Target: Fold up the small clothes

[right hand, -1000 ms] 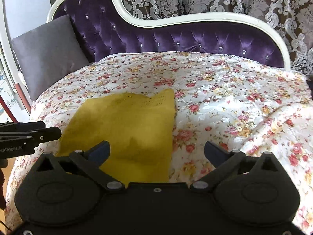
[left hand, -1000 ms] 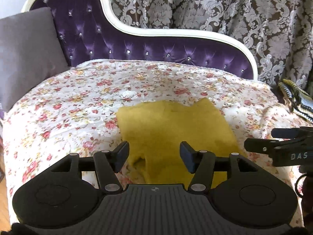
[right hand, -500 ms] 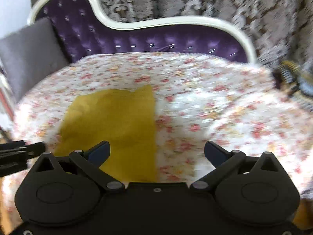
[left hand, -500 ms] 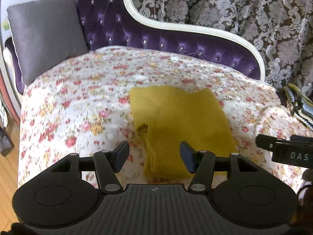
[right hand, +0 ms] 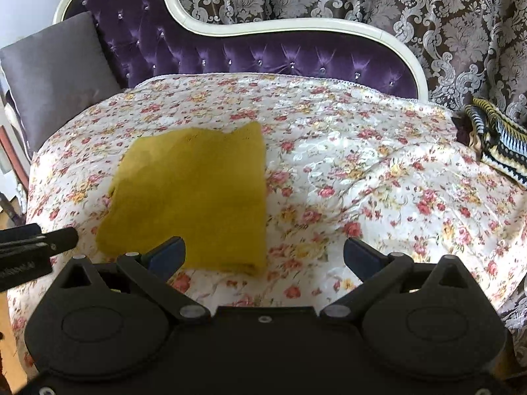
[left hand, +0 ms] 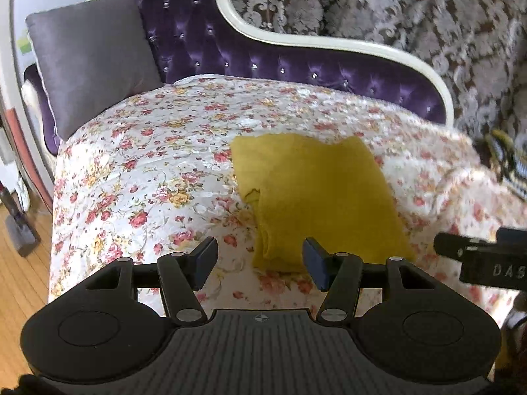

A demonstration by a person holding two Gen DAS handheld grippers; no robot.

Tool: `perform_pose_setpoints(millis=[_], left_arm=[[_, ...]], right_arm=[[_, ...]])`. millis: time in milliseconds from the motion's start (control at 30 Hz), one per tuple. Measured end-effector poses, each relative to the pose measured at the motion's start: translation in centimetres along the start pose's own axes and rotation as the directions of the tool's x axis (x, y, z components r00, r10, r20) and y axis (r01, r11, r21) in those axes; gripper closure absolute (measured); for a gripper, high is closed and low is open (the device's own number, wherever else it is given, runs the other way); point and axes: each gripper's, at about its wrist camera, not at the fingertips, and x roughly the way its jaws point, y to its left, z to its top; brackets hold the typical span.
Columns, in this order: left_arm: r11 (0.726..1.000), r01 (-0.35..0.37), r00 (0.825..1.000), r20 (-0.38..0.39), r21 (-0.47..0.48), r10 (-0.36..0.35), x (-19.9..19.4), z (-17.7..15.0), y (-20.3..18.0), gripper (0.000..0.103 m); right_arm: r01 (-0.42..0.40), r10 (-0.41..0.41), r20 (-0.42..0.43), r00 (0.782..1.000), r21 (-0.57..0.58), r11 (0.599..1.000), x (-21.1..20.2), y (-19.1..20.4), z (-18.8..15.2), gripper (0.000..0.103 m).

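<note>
A purple tufted chaise (right hand: 257, 56) with a white frame stands before a damask curtain (right hand: 428, 10), and a floral quilt (right hand: 362, 171) covers its seat; a grey cushion (left hand: 89, 59) leans at the left end and a striped knit (right hand: 497, 141) lies at the right edge. On the quilt, left of centre in the right wrist view, lies the yellow garment (right hand: 197, 194), flat and folded into a rough rectangle, with 1 straight folded edge along its right side and 2 small peaks at the far edge. In the left wrist view its left side shows a doubled layer with a loose lip where the layers part. It looks like a soft, light knit: it should drape and sag when lifted, cling a little to the quilt, and slide out of shape if dragged by 1 corner. By my judgement the best hold is at the 2 near corners, pinching all layers together, or along the near hem if another fold toward the far edge is wanted. The left gripper (left hand: 260, 260) hovers above the near edge of the garment, tilted down toward it, jaws partly spread with nothing between them. The right gripper (right hand: 263, 256) hangs over the near right corner, also tilted down, jaws spread wider and empty. Each gripper's tip shows at the edge of the other's view, so the 2 sit side by side, near each other, neither touching the cloth.
</note>
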Motion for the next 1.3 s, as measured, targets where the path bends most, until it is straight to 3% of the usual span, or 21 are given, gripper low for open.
perform_pose_setpoints(millis=[567,1300], left_arm=[[0.999,0.012,0.997,-0.079,0.041,-0.008,0.8,-1.4,-2.1,0.048],[0.995,-0.091,0.990,-0.110,0.034,0.094,1.3,-0.7,-2.1,0.048]], right_arm=[[-0.027,0.027,-0.023,0.999,0.028,0.999,-0.5,0.0,-1.3,0.001],[-0.054,0.055,-0.029,0.998,0.059,0.997,0.4,-0.5,-1.4,0.001]])
